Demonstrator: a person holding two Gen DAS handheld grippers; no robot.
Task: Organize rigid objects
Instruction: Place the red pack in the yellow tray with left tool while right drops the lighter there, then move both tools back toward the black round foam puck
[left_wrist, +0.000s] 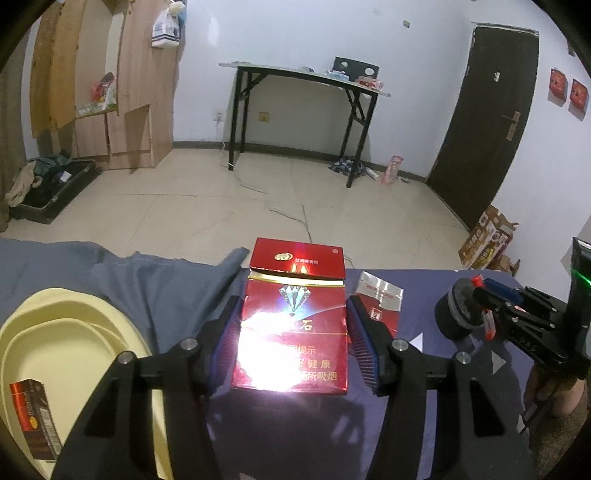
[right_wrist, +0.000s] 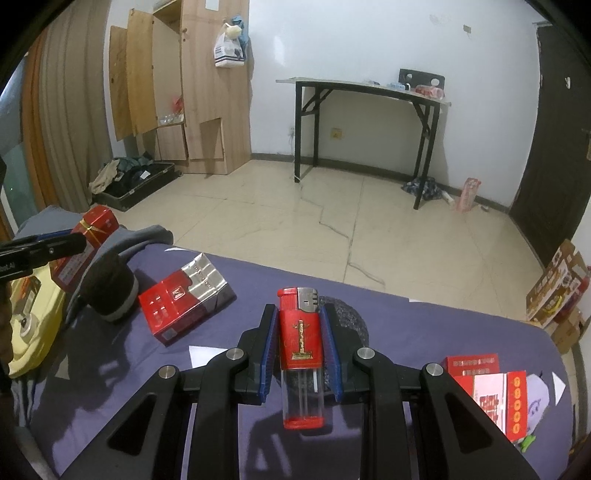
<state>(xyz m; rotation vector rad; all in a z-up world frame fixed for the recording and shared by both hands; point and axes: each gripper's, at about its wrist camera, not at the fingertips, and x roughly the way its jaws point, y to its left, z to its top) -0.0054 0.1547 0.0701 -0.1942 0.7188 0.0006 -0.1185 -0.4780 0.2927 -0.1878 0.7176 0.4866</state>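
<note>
My left gripper (left_wrist: 293, 325) is shut on a red cigarette pack (left_wrist: 295, 317) with its lid flipped open, held above the purple cloth; the pack also shows in the right wrist view (right_wrist: 86, 240). My right gripper (right_wrist: 299, 332) is shut on a red lighter (right_wrist: 300, 354) with a clear lower half, held upright above the cloth; the gripper and lighter also show in the left wrist view (left_wrist: 487, 314). A cream tray (left_wrist: 77, 354) lies at the left with a dark red pack (left_wrist: 35, 421) in it. A red and silver pack (right_wrist: 188, 297) lies on the cloth.
A black round object (right_wrist: 110, 288) sits beside the red and silver pack. Red boxes (right_wrist: 487, 387) lie at the right of the cloth-covered table (right_wrist: 424, 332). A grey cloth (left_wrist: 110, 273) is bunched at the left. Beyond the table edge is tiled floor.
</note>
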